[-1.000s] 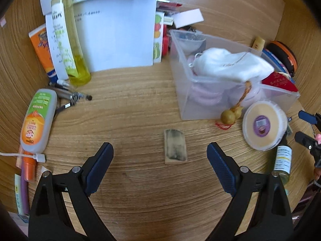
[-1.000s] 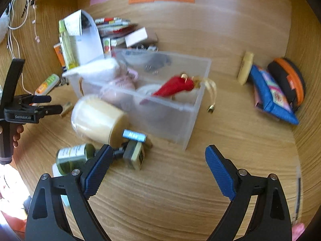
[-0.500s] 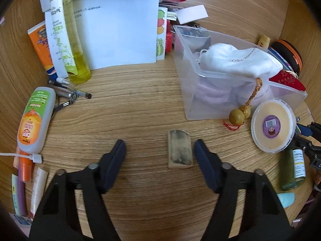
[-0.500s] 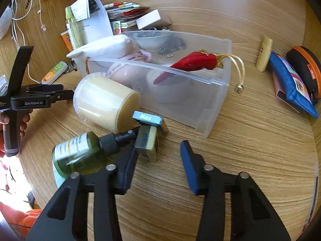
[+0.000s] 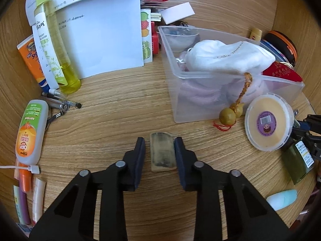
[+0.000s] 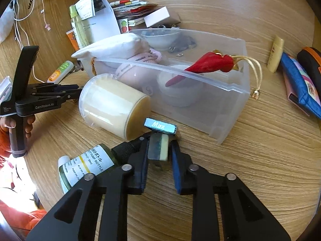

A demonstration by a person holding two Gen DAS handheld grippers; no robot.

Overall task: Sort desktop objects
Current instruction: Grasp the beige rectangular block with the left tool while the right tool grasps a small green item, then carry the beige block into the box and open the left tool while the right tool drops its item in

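Your left gripper (image 5: pixel 159 150) points steeply down at the wooden desk (image 5: pixel 120 116), and the flat tan pad (image 5: pixel 163 153) with the dark smudged face lies on the desk directly between its fingers. The jaws have come nearly together around the pad: the right finger touches its edge, while a thin gap shows at the left finger, so you cannot tell whether the grip is firm. The clear plastic bin (image 5: pixel 200 92) stands just beyond and to the right of the pad. Your right gripper (image 6: pixel 159 150) is closed down on the small block (image 6: pixel 158 149) with a cream side, both blue pads pressing its faces. The block sits just in front of the bin (image 6: pixel 226 108), beside the pump bottle (image 6: pixel 88 164) and the round cream jar (image 6: pixel 112 108) lying on its side.
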